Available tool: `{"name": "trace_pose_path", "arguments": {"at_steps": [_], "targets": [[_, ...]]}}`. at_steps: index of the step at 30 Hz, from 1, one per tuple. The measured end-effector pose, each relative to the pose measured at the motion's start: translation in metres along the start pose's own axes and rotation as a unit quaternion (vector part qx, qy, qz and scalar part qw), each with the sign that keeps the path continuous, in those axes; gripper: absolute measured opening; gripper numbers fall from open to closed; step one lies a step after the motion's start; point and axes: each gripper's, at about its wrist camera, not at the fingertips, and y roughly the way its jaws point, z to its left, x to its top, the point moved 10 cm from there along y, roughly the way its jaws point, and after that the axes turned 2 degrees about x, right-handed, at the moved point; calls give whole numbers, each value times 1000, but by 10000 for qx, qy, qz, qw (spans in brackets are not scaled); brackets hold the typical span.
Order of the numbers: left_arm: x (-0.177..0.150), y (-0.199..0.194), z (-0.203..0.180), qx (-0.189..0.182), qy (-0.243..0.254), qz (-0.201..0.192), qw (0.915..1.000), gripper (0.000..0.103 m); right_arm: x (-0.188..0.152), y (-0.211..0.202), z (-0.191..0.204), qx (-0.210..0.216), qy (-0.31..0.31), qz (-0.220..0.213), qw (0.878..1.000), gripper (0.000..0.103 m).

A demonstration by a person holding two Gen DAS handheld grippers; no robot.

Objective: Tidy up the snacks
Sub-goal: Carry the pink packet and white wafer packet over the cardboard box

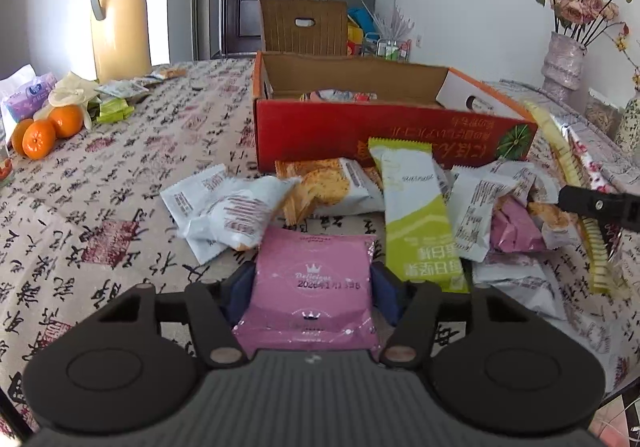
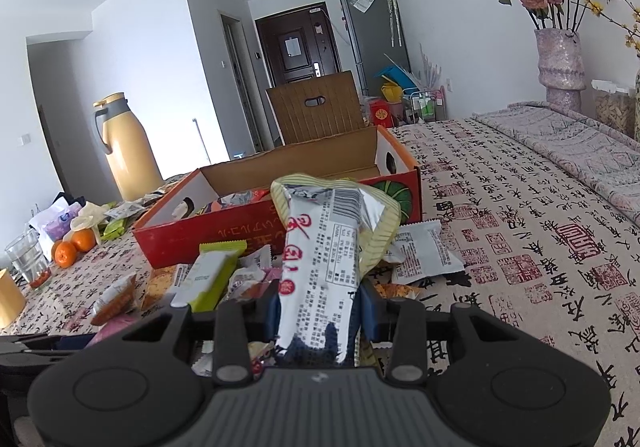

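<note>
Bare tablecloth (image 2: 520, 231) right of red box (image 2: 248, 231) — left claw (image 1: 314, 287) grips pink packet (image 1: 310, 287), right claw (image 2: 320, 311) white packet (image 2: 316, 287).

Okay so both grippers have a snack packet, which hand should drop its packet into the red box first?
Right, probably. The right gripper holds its white printed packet raised, its top already level with the red box rim. The left gripper clamps a pink packet low, behind the loose snack pile.
</note>
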Motion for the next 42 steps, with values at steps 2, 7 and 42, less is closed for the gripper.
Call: {"name": "trace_pose_path", "arguments": {"at_steps": [2,7,42], "targets": [[4,-6,-1,1,-15,-82,10000,62,1,-1,1,18,-16,-12,10000,38],[19,-22,-10,-39,9,-347,9994,62,5,-6,1,56,-39,-67,10000,38],[185,24,-31,172,-128,-1191,9926,62,127,79,14,289,-576,-555,9964,38]]}}
